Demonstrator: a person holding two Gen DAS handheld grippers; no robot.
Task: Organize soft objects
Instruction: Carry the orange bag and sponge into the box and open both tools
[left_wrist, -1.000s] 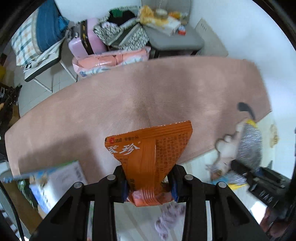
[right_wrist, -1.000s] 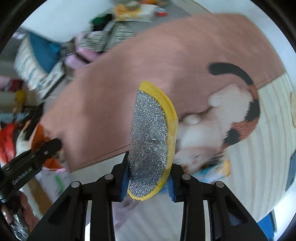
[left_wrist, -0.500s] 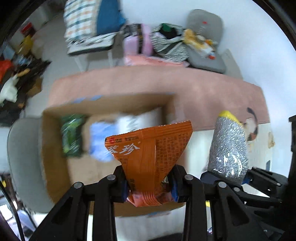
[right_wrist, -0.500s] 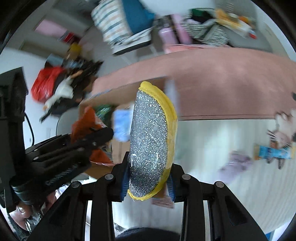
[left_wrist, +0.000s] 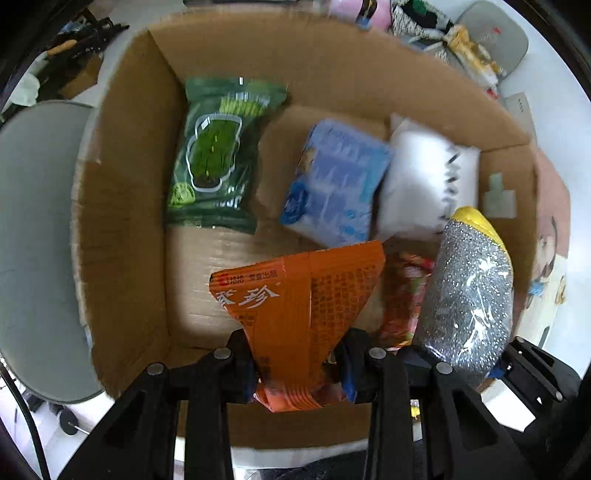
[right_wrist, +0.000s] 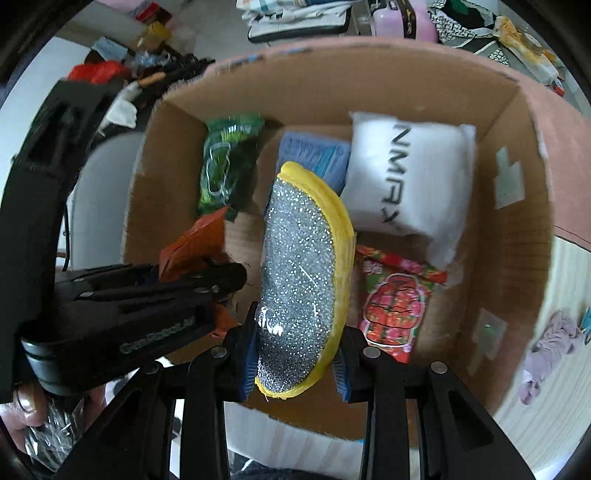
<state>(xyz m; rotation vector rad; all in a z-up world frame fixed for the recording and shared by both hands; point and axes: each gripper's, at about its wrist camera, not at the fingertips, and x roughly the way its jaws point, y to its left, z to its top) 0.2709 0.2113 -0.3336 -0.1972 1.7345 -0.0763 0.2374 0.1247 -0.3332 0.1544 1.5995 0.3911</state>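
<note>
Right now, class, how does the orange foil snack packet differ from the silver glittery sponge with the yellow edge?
The orange foil snack packet is flat, printed and crumpled; the silver glittery sponge with the yellow edge is thick, rounded and sparkly. The left tongs hold the packet; the right tongs hold the sponge. Both hang above the cardboard box.

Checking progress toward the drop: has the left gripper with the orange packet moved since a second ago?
Yes. The left gripper, shut on the orange packet, has swung from over the pink rug to above the open cardboard box.
</note>
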